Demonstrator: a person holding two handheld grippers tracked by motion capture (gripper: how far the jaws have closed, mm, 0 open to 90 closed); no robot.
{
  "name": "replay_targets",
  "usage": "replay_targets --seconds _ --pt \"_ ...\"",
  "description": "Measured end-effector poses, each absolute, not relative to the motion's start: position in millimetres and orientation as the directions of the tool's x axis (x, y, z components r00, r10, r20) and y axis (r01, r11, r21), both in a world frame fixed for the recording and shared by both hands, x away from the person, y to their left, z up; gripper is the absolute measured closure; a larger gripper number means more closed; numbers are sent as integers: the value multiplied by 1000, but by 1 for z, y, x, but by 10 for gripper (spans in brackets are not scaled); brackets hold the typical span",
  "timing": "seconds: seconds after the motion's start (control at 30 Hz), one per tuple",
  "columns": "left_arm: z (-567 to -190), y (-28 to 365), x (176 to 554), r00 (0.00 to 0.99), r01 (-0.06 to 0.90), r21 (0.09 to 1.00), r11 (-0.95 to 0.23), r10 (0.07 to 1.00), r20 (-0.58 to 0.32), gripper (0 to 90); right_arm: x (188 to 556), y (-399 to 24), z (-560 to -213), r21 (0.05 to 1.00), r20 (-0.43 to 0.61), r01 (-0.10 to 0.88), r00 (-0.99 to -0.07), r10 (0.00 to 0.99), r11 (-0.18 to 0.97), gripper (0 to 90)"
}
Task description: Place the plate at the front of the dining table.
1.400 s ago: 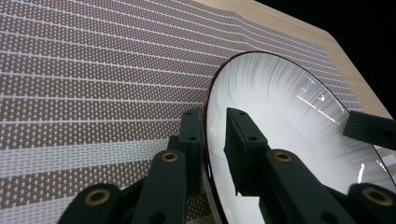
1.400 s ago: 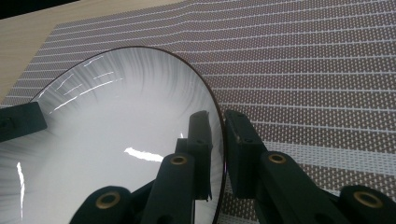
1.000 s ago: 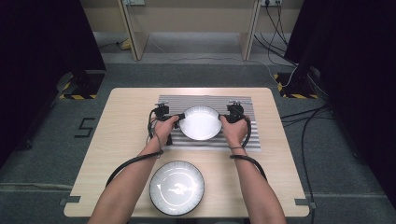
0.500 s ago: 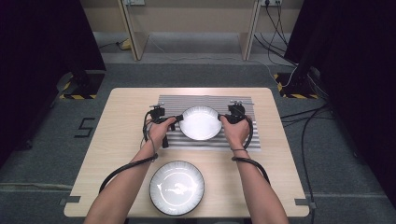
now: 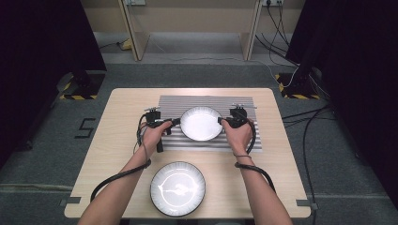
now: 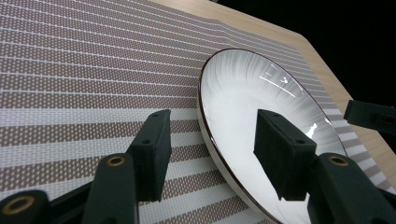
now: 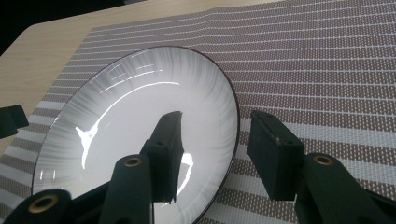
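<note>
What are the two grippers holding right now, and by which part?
Nothing. Both the left gripper and right gripper have just been opening; each straddles the white plate's rim without pressing it.

The tabletop (image 5: 117,140) is evenly lit from above, while the room beyond its left and right edges is left in deep darkness. Bright streaks of glare are thrown across the white plate (image 7: 135,121) and the dark plate (image 5: 177,188). Soft, short shadows are cast. The high view is slightly grainy; the close views are sharp.
</note>
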State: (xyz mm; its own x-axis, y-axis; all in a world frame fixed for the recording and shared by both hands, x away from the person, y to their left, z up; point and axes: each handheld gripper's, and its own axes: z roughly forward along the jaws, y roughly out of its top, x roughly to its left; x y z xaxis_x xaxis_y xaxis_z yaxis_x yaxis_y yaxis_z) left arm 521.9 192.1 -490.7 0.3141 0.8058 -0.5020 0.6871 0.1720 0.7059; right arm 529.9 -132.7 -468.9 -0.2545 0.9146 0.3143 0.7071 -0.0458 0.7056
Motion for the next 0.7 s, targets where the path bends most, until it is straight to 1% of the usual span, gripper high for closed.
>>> replay_targets --seconds 0.33,0.7 --pt "-488 208 503 321 682 710 175 801 -505 454 512 -138 -472 701 318 711 -257 913 -44 530" --pt "-480 219 478 355 666 730 151 798 -488 445 488 -148 -464 714 309 699 -273 911 -33 512"
